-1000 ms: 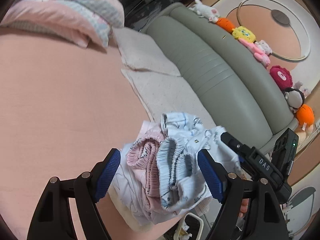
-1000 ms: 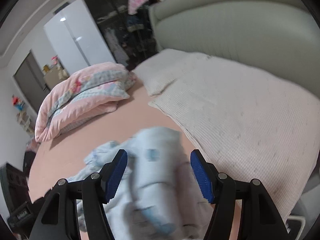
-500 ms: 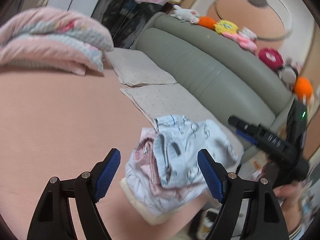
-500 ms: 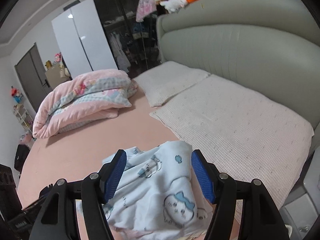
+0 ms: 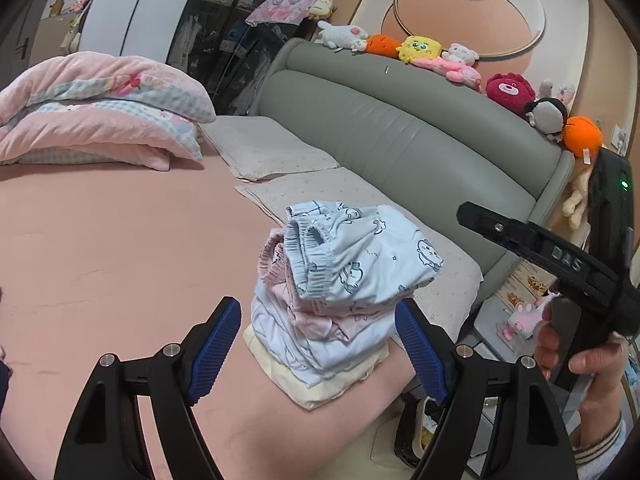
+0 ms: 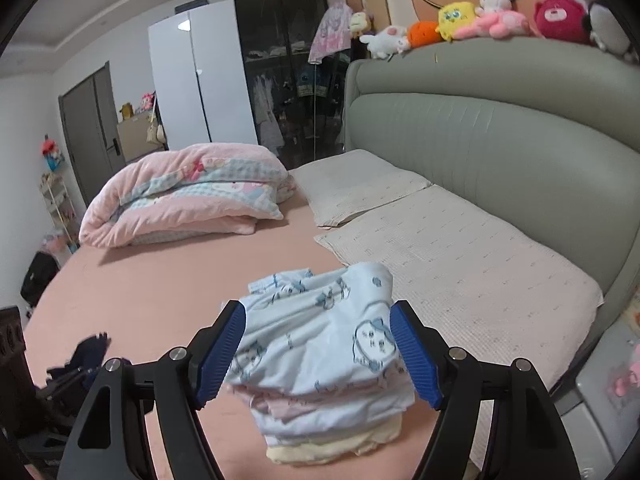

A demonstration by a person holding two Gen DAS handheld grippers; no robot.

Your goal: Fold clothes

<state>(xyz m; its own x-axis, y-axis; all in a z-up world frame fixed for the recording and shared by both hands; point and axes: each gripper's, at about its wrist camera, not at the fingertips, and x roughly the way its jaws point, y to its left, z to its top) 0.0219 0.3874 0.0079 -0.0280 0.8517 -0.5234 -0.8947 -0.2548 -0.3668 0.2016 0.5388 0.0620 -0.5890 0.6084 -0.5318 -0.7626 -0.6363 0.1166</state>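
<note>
While the left gripper (image 5: 318,354) gapes wide and empty, the right gripper (image 6: 318,354) is opening above the folded clothes pile (image 6: 324,364).

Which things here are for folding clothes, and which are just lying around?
For the job:
pile of folded clothes
blue printed garment on top
left gripper, open
right gripper, jaws opening, not gripping the pile

Just lying around:
pink quilt
two pillows
soft toys on the headboard
dark cloth on the bed
</note>
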